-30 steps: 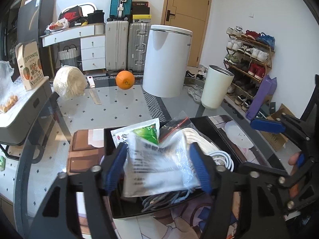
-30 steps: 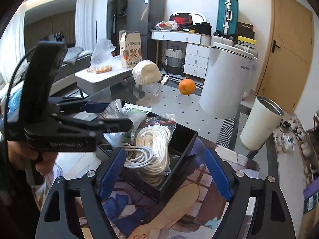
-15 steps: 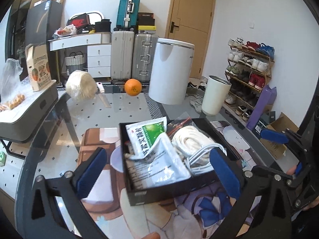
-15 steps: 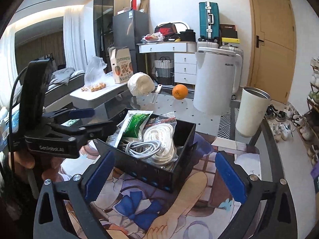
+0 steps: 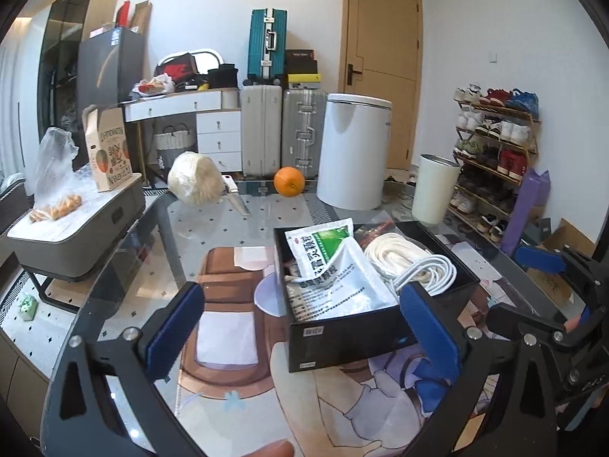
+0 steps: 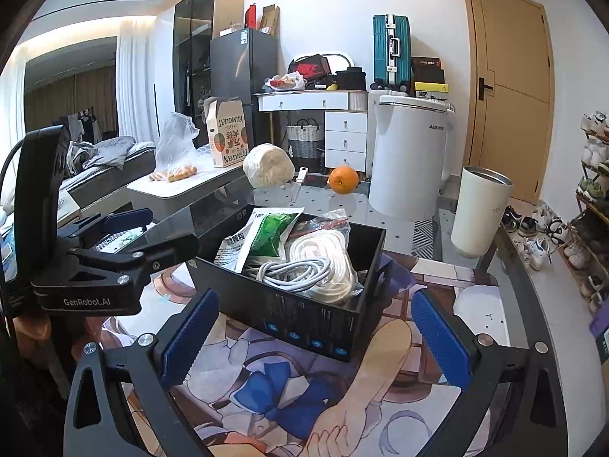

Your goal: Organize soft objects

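Black box (image 5: 365, 327) on the worktop's printed mat (image 6: 304, 392) holds sachets (image 5: 331, 262) and coiled cord (image 6: 316, 262). Left gripper (image 5: 300, 323) and right gripper (image 6: 312, 327) — jaws released, holding nothing — flank its near edge.

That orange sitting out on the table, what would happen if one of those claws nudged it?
The orange would probably roll: it is round and sits loose on a smooth, glossy table. It looks firm, so it likely wouldn't squash. With the knife lying nearby, it might bump into that.
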`<state>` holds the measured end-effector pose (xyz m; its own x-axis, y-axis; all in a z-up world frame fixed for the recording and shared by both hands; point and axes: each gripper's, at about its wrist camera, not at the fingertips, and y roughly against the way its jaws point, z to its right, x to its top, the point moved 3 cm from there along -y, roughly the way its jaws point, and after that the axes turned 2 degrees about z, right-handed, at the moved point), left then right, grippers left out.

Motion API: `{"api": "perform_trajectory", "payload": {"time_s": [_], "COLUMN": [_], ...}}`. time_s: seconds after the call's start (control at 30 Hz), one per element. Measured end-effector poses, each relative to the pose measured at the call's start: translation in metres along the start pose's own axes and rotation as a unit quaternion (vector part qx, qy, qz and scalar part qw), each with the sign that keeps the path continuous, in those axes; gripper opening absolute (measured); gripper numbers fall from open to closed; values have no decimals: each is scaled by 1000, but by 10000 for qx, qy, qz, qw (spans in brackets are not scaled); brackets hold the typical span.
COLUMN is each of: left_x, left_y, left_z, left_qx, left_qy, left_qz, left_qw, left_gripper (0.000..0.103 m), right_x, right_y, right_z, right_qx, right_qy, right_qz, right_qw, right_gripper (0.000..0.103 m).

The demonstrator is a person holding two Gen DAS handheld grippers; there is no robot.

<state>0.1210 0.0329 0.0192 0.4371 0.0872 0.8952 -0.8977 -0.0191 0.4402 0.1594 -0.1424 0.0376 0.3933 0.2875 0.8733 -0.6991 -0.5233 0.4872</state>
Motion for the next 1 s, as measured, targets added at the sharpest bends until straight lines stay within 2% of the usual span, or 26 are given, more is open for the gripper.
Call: {"api": "perform_trajectory", "payload": {"time_s": [0.3,0.6,1.0], "left_x": [-9,-14,-16], "left_y": [-8,-12,-12], "left_z": [0,4,3], "left_qx": [307,253,228], "left_qy": [-56,-66,-15], "left_qz": [27,33,26], "left_qw": [9995,9997,9997], "left_gripper": [103,103,103], "right_x": [-9,-12,-13], "right_y": [-6,-8,-12], "right_z": [-4,1,5], "right_qx": [-119,-202,-219], "right_qy": [121,38,-39], "right_qz": [87,259,251], "right_qw": [9998,9995,9994], "right_gripper": [102,102,102]}}
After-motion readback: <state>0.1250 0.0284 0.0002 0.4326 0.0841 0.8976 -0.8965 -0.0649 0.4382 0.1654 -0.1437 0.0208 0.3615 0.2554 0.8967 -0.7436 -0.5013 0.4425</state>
